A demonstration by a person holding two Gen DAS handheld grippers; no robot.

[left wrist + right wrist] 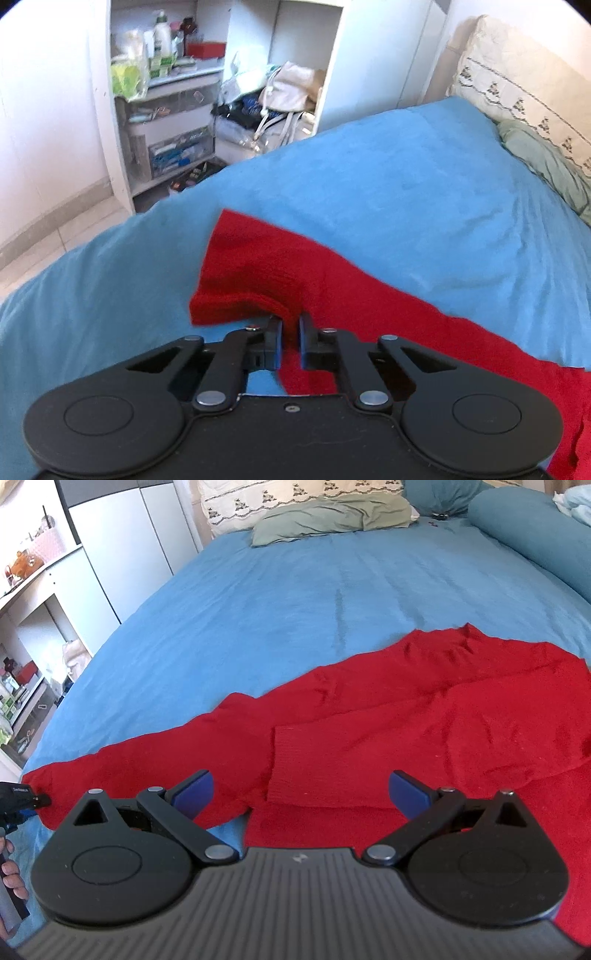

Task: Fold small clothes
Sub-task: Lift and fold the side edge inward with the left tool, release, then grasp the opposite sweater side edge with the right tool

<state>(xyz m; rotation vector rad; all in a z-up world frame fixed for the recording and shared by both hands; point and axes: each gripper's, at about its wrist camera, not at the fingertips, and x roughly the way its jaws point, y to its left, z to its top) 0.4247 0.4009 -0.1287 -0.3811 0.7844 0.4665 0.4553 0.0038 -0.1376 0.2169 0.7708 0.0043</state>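
Your left tongs (291, 328) pinch the red sweater (424, 709) by one sleeve end; your right tongs (301, 794) hang released above it. One sleeve looks folded in; the rest remains.

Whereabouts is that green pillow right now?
The green pillow lies at the head of the bed in the right wrist view, on the blue bedsheet against the embroidered cream pillow, well beyond the red sweater.
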